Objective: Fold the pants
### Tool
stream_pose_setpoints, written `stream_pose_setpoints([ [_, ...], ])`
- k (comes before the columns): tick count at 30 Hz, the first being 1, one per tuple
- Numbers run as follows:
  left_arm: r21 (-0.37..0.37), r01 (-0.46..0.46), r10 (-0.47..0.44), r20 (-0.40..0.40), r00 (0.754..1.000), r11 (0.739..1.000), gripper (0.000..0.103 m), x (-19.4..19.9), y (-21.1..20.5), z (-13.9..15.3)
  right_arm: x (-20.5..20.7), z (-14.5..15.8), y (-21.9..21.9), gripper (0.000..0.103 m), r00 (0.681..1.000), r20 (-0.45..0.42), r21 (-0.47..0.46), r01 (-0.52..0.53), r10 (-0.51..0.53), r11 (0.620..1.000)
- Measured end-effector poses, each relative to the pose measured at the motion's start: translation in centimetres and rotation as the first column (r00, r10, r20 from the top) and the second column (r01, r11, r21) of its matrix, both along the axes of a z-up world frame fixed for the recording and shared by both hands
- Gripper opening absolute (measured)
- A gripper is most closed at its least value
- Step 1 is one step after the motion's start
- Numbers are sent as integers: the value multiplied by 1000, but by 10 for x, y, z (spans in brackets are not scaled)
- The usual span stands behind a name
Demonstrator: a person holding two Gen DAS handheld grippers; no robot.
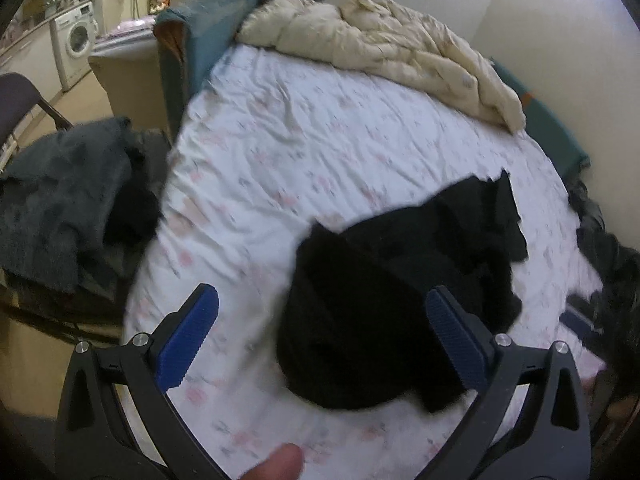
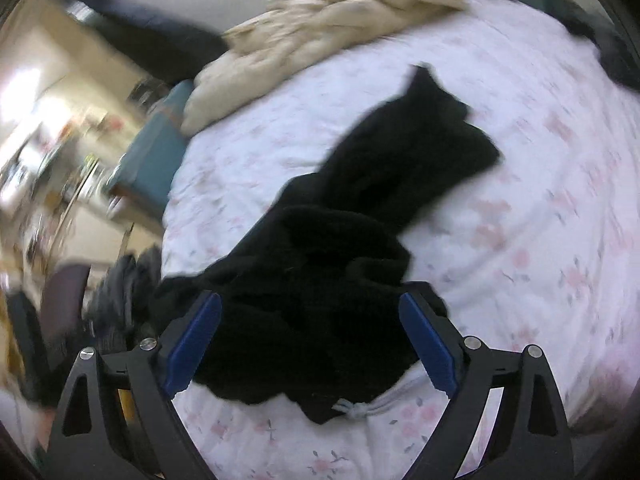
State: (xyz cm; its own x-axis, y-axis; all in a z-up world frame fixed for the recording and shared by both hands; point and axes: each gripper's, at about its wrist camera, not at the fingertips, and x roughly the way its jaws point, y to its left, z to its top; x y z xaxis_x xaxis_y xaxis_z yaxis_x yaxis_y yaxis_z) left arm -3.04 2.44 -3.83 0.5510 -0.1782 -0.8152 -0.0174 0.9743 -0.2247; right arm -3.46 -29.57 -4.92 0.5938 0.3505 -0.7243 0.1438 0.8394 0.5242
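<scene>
Jaws spread on both the left gripper (image 1: 322, 340) and right gripper (image 2: 310, 344), nothing pinched. Black pants (image 2: 340, 240) lie bunched on the bed sheet (image 1: 280, 140); risk: a blind pinch grabs several layers or the sheet beneath.

Black pants (image 1: 400, 300) on floral bedsheet (image 1: 280, 140)

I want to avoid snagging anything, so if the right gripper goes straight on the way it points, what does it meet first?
Most likely the black pants, bunched on the floral bed sheet right between the open right gripper fingers. Depth is hard to judge.
</scene>
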Motion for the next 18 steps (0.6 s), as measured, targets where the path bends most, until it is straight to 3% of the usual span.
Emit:
stream_pose_setpoints([
  [6, 28, 231, -230, -46, 972, 973, 101, -28, -100, -19, 0, -5, -52, 93, 989, -10, 162, 148, -149, 976],
  [8, 45, 273, -268, -82, 960, 961, 101, -33, -132, -33, -1, -12, -68, 93, 984, -35, 256, 180, -177, 950],
  [11, 57, 326, -317, -132, 939, 944, 101, -31, -172, -54, -10, -14, -92, 93, 968, -47, 282, 248, -245, 927],
  [14, 111, 401, -371, -220, 902, 910, 98, -20, -208, -86, -19, -17, -110, 93, 952, -62, 327, 303, -300, 895],
  [17, 177, 434, -373, -295, 880, 883, 80, -7, -225, -112, -22, -22, -116, 93, 951, -90, 374, 307, -295, 875],
  [18, 222, 441, -370, -298, 880, 870, 65, -3, -230, -118, -22, -24, -116, 93, 953, -97, 383, 303, -289, 872],
])
